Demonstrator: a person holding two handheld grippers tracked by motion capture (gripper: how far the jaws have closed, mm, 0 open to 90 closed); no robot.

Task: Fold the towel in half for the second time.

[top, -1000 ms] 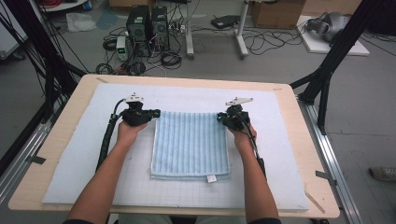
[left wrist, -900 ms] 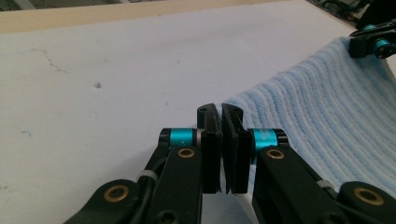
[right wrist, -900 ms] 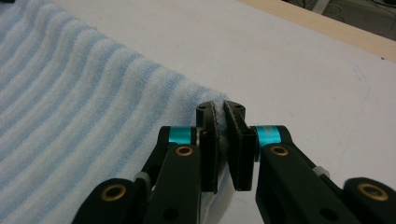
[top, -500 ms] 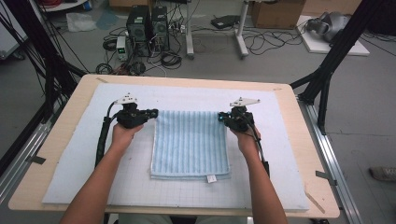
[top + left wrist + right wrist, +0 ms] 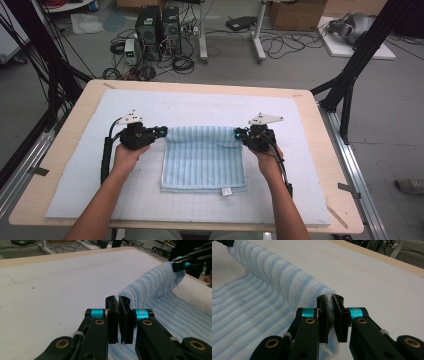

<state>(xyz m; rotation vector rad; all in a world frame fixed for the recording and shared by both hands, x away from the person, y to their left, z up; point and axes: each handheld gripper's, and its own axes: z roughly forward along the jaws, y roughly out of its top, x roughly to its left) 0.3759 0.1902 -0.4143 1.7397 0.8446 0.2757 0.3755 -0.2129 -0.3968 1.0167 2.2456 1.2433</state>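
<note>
At centre of the worktop (image 5: pixel 65 150), on a white mat (image 5: pixel 300 165), lay a pale blue striped towel (image 5: pixel 204 162), folded flat, its far edge raised into a low roll. Left gripper (image 5: pixel 161 132) stood at the far left corner of that edge, right gripper (image 5: pixel 239 134) at the far right corner, each held from the near side by a hand (image 5: pixel 126 156). The paired hold at both corners judged to serve one purpose: keeping the edge level and taut so it could be carried over the near part as a fold. The high view gave the layout, with a small white label (image 5: pixel 226 191) at the towel's near edge and the towel square to the mat, but not the jaw state. The right gripper view supplied that: right gripper (image 5: pixel 331 302) clenched on a pinch of towel (image 5: pixel 287 282) cloth, fabric visible between the jaws. The left gripper view showed left gripper (image 5: pixel 118 303) with jaws nearly together at the towel (image 5: pixel 155 285) corner, though cloth between them could not be confirmed; far off, the other gripper's tip (image 5: pixel 180 265) gripped the raised roll.
</note>
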